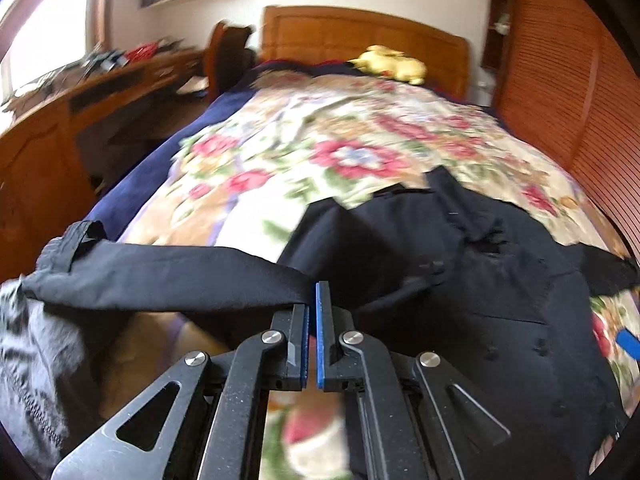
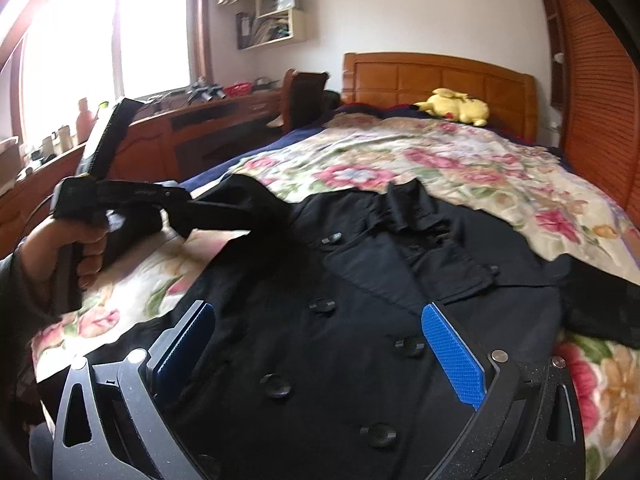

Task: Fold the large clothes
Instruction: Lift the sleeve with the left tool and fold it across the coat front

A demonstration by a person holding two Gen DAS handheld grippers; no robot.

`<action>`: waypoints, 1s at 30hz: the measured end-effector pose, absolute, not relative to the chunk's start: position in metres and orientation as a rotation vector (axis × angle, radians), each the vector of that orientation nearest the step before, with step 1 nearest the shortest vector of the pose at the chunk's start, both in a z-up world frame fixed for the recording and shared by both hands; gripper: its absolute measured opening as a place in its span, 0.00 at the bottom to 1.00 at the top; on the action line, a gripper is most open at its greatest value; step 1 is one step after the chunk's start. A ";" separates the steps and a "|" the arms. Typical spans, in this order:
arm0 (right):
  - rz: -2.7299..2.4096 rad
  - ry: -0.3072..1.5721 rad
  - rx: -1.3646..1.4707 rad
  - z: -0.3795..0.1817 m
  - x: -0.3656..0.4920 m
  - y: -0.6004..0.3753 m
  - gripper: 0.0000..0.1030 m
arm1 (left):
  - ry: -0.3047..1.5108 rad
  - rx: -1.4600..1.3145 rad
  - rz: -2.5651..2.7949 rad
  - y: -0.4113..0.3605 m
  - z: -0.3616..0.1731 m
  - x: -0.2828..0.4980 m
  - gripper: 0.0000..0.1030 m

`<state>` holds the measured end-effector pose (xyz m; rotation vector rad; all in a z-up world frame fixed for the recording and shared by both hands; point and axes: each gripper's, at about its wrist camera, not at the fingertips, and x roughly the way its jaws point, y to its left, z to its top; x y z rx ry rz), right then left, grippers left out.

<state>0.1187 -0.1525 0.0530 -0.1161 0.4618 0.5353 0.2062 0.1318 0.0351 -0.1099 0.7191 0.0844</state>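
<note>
Blue-padded fingers (image 2: 452,354) of the right gripper (image 2: 320,356) stand spread wide, low over the buttoned front of the black coat (image 2: 340,320), which lies face up between and beneath them; neither pad grips any fabric. Left gripper (image 1: 316,304) fingers are pressed nearly together, pinching the coat's sleeve (image 1: 160,272) at its edge; the sleeve stretches taut to the left from the fingertips, raised off the bed. In the right wrist view, this gripper sits to the left, held by the person's left hand (image 2: 86,252), with the sleeve running from it back to the coat's shoulder. The coat's collar (image 2: 412,204) points toward the headboard (image 2: 440,80). Beyond the coat, the floral bedspread (image 2: 440,160) covers the bed. A yellow plush toy (image 2: 456,106) rests near the headboard. A wooden desk (image 2: 208,120) runs along the left wall.
</note>
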 end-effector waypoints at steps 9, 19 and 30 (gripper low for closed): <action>0.469 0.438 -0.065 0.059 0.119 -0.178 1.00 | 0.697 -0.015 -0.095 0.047 0.058 0.201 0.02; 0.475 0.445 -0.069 0.057 0.117 -0.170 1.00 | 0.808 0.054 -0.151 0.019 0.031 0.188 0.18; 0.501 0.454 -0.109 0.057 0.119 -0.163 1.00 | 0.797 0.021 -0.245 0.043 0.030 0.132 0.67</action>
